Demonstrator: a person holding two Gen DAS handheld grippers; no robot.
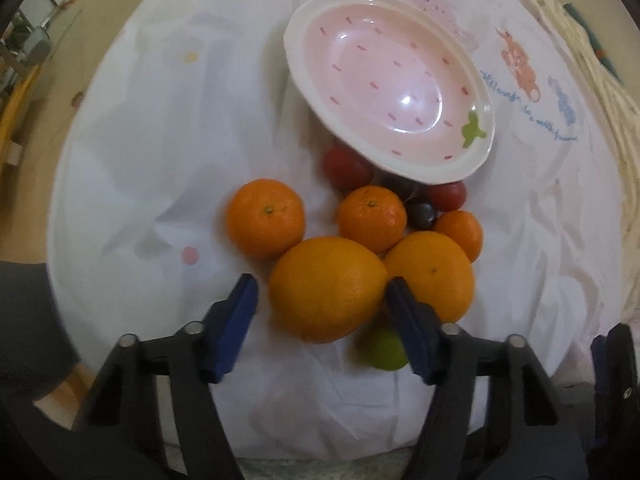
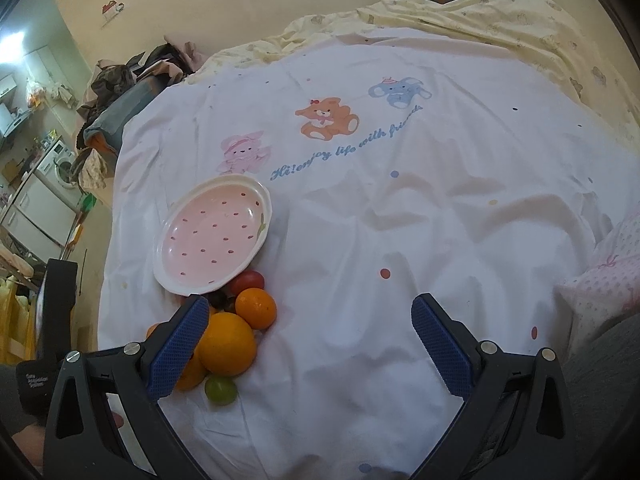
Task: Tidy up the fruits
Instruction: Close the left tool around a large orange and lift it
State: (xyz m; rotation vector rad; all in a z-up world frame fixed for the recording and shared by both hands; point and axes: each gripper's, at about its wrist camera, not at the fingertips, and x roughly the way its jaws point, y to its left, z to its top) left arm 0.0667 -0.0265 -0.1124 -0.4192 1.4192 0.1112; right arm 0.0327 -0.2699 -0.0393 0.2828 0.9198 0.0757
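Left tongs (image 1: 322, 294) straddle the big orange (image 1: 328, 288), right pad touching, left pad just off it. Mandarins (image 1: 266, 218), tomatoes (image 1: 347, 167) and a green fruit (image 1: 384, 350) crowd that orange, just below the pink plate (image 1: 304, 92) on the bed (image 2: 400, 240). Right tongs (image 2: 310, 344) gape wide, empty, right of the orange.

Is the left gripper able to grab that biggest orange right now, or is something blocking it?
Probably yes. The left gripper already has its blue pads either side of the big orange, nothing above it. The right pad squeezes between it and the neighbouring orange, which may get nudged.
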